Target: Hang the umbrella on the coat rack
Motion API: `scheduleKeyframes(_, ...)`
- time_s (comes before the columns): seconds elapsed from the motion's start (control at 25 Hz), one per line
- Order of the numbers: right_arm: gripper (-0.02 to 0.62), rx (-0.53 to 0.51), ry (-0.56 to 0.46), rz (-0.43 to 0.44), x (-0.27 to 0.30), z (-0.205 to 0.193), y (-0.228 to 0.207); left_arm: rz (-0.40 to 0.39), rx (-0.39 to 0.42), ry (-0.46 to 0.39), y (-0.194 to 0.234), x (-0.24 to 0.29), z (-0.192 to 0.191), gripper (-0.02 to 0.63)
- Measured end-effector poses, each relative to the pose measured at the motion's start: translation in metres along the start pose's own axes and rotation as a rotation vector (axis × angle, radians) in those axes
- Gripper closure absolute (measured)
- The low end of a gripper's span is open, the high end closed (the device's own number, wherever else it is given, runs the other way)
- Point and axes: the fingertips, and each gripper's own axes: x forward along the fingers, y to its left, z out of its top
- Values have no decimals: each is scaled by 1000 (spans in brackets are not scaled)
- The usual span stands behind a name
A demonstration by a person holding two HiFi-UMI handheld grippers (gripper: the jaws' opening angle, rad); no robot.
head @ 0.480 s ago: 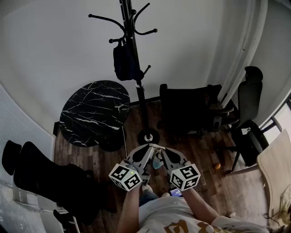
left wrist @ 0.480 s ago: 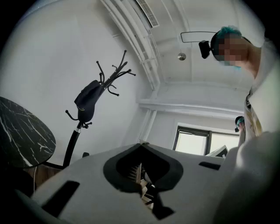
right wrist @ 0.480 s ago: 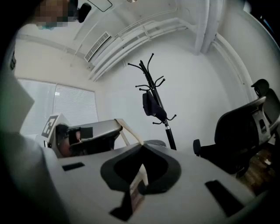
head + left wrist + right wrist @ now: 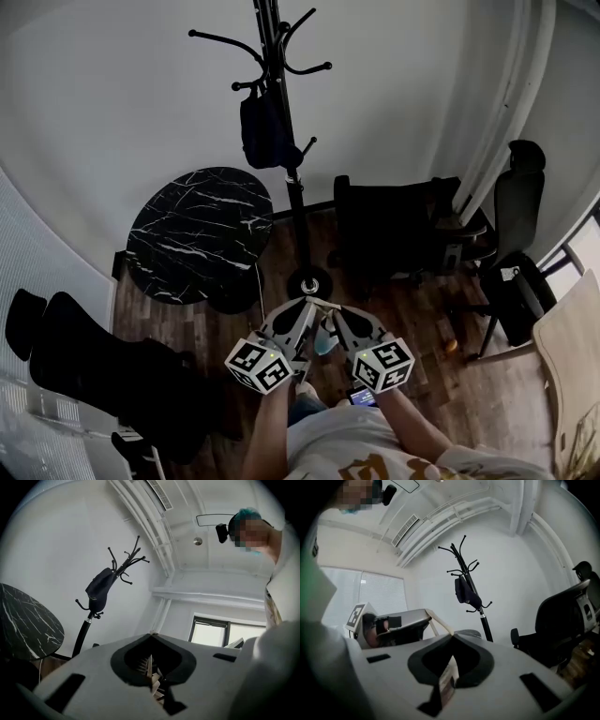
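A black coat rack [image 4: 292, 187] stands by the white wall. A dark folded umbrella [image 4: 265, 131] hangs from one of its upper hooks. Both grippers are held low, close to the person's body and far from the rack. My left gripper [image 4: 305, 302] and right gripper [image 4: 336, 307] are shut with nothing between the jaws, and their tips almost meet. In the left gripper view the shut left gripper [image 4: 151, 634] points up toward the coat rack [image 4: 123, 569] and umbrella [image 4: 101, 588]. The right gripper [image 4: 452, 635] likewise faces the coat rack [image 4: 465, 564] and umbrella [image 4: 466, 592].
A round black marble table [image 4: 199, 230] sits left of the rack's base [image 4: 308, 281]. Black office chairs [image 4: 394, 225] stand to the right, with another chair [image 4: 516, 234] further right. A dark chair [image 4: 103, 375] is at lower left. The floor is wood.
The head view has shifted slightly, so the rack sits a little lower and further right in it. Both grippers stay shut in the same place.
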Motion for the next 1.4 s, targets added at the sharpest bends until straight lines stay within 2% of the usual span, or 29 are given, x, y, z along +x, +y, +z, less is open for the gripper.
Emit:
scheduleKeyframes(0.2, 584, 5, 16, -32, -4, -5, -5, -9, 2, 6, -8, 2, -5, 588)
scheduleKeyframes(0.48, 583, -19, 28, -41, -2, 0, -10, 36, -3, 23, -4, 5, -5, 588)
scheduleKeyframes(0.68, 583, -13, 28, -58, 2, 1, -17, 19, -15, 14, -1, 11, -8, 588)
scheduleKeyframes(1.12, 584, -31, 48, -109, 67, 7, -49, -29, -22, 47, 61, 53, 0, 588)
scheduleKeyframes(1.4, 584, -46, 41, -144, 142, 22, -72, -55, -16, 58, 130, 87, 23, 588)
